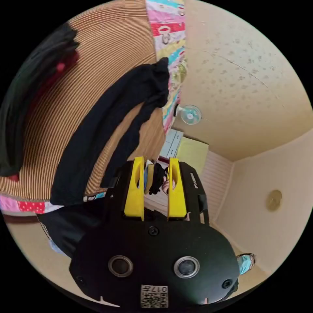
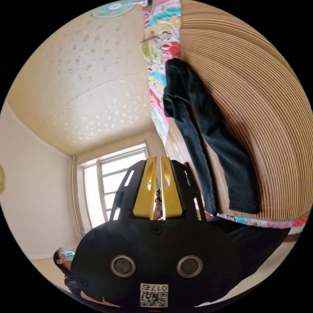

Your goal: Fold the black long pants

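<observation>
The black long pants [image 1: 97, 130] lie spread lengthwise on a striped woven mat [image 1: 107, 49] that covers a bed, legs side by side and the waist end bunched at the mat's edge. My left gripper [image 1: 156, 159] is off the bed and away from the pants, its yellow jaws open with nothing between them. In the right gripper view the same pants [image 2: 208, 130] stretch along the mat [image 2: 267, 81]. My right gripper [image 2: 156, 158] hangs beside the bed, apart from the pants, its jaws together with only a thin slit and nothing held.
A colourful patterned quilt [image 1: 166, 29] borders the mat. A dark garment with red parts [image 1: 19, 107] lies at the mat's far side. A wall fan [image 1: 190, 114], a yellow-green cabinet [image 1: 192, 151] and a window [image 2: 107, 182] stand around. A person [image 2: 63, 257] is low by the wall.
</observation>
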Demonstrator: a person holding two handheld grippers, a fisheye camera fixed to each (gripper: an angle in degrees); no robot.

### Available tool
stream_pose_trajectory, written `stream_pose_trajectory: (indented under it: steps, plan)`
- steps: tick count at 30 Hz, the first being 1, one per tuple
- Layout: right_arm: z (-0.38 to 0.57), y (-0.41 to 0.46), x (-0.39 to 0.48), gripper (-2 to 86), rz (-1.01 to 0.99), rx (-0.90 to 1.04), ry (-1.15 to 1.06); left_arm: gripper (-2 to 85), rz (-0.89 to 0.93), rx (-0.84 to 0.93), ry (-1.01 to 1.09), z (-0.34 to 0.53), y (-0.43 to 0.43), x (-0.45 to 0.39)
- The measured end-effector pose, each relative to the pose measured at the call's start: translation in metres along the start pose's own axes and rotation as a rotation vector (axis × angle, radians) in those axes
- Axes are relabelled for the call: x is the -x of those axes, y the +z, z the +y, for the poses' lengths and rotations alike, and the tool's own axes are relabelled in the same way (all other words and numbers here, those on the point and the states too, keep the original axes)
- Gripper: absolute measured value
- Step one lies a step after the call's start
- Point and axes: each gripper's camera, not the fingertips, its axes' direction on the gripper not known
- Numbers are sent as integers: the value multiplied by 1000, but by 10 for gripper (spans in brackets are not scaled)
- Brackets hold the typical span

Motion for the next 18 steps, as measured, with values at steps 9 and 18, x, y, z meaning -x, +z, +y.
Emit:
stream_pose_trajectory:
  steps: [9,18]
  plan:
    - [-5,-30,-49,32,116,-44,130,100,-6,-158,-152,10,-29,46]
    - [-24,52,-55,39,450,239,129,100,-450,169,105,-37,24,-17]
